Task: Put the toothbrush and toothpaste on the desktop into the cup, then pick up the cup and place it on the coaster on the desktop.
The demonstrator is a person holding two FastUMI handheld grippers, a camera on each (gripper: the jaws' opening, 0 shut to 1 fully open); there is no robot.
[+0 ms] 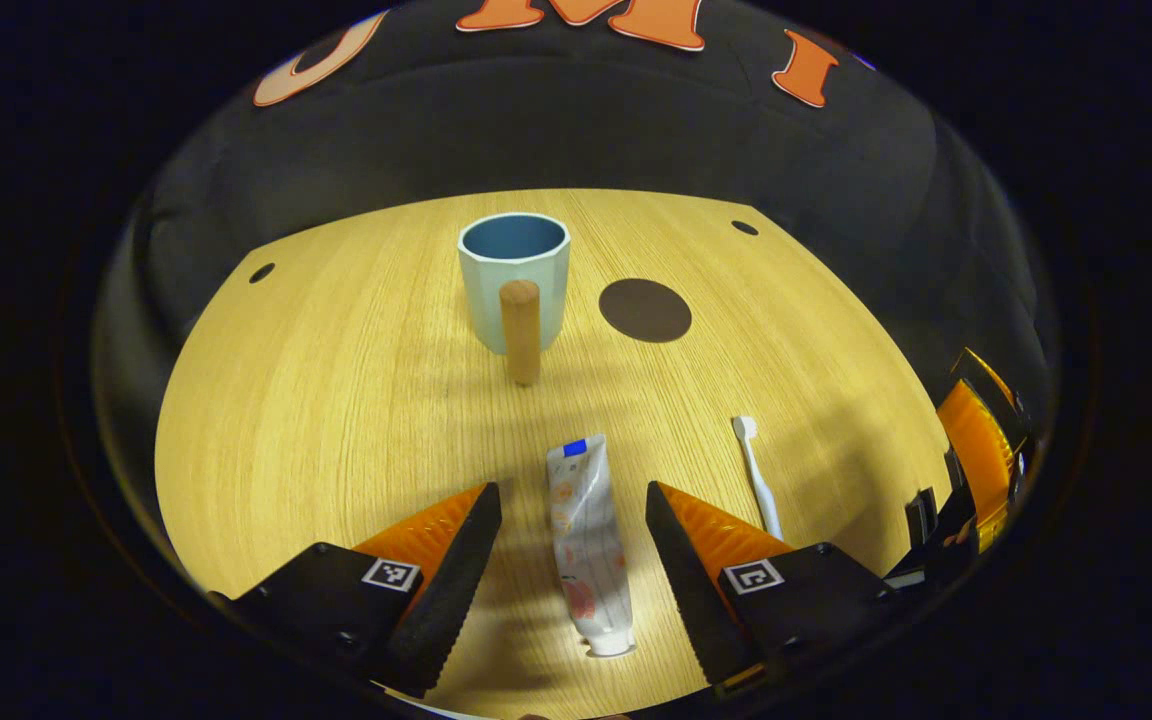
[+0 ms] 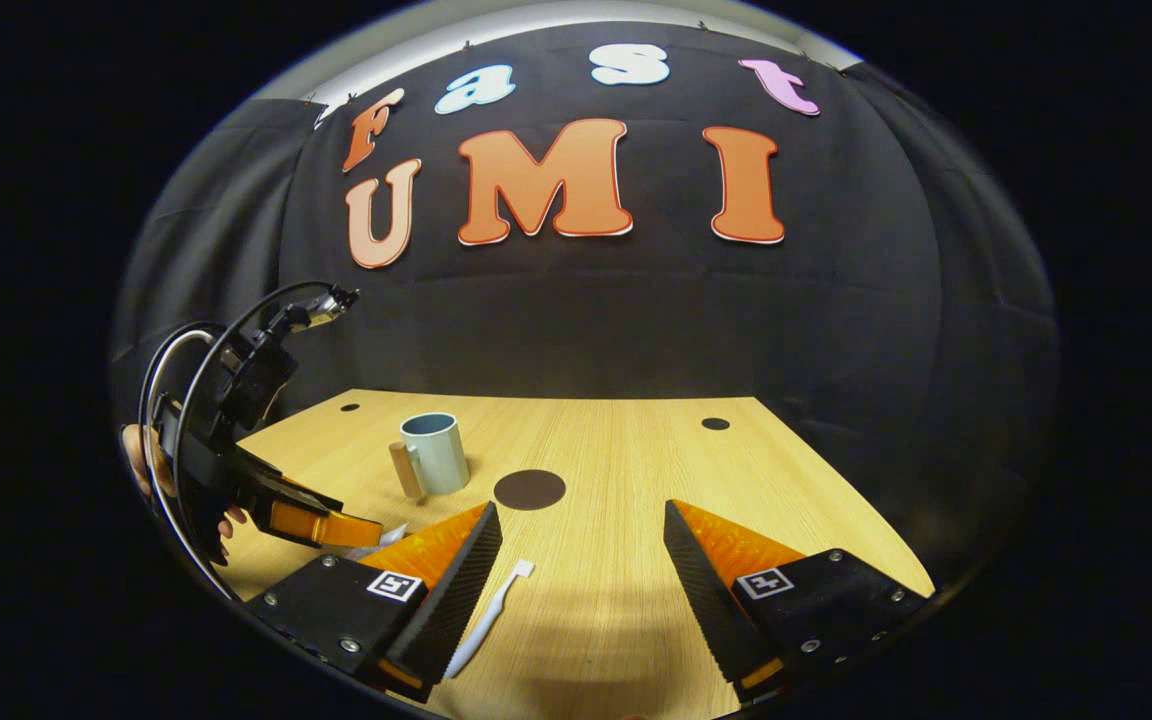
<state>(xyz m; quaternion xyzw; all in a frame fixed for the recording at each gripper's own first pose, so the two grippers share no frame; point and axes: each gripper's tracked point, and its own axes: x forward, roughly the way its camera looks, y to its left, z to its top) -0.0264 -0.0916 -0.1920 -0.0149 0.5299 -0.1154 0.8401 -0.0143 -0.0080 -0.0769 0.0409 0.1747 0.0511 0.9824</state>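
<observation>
White toothpaste tube (image 1: pixel 588 545) lies ungrasped between the spread left gripper (image 1: pixel 573 545); right gripper (image 2: pixel 582 560) open, empty; nothing done yet.

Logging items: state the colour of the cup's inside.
Blue inside the cup, pale outside; clearest in the left gripper view.

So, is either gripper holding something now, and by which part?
Nothing is held. The left gripper is open with the toothpaste lying between its fingers, untouched. The right gripper is open beside the toothbrush.
</observation>
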